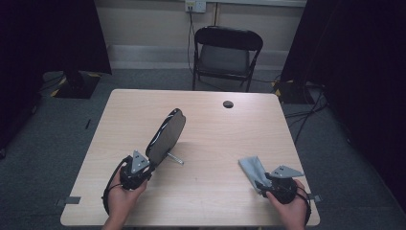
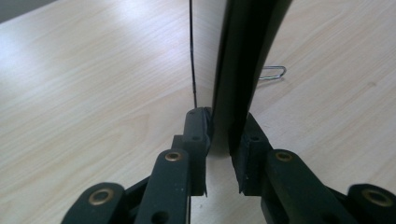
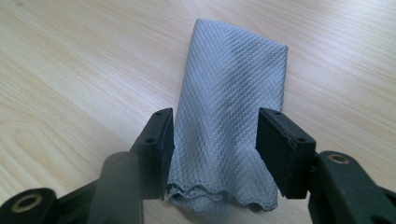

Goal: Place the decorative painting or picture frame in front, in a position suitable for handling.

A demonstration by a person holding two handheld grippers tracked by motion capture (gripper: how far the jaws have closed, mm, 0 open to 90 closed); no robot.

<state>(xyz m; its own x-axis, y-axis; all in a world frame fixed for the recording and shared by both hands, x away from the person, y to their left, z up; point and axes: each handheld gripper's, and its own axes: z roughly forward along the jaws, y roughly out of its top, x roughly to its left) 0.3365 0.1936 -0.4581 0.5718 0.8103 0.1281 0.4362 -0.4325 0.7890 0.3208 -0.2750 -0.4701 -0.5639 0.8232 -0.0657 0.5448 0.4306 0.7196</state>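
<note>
The dark oval mirror (image 1: 166, 136) stands tilted at the table's (image 1: 210, 201) centre-left, its thin edge clamped in the left gripper (image 2: 219, 140) at seven o'clock. At four o'clock the folded grey quilted cloth (image 3: 229, 98) lies between the right gripper's (image 3: 215, 144) parted jaws.

Wooden table (image 1: 210, 143), black folding chair (image 1: 227, 55) behind it, wall socket (image 1: 195, 5)
</note>
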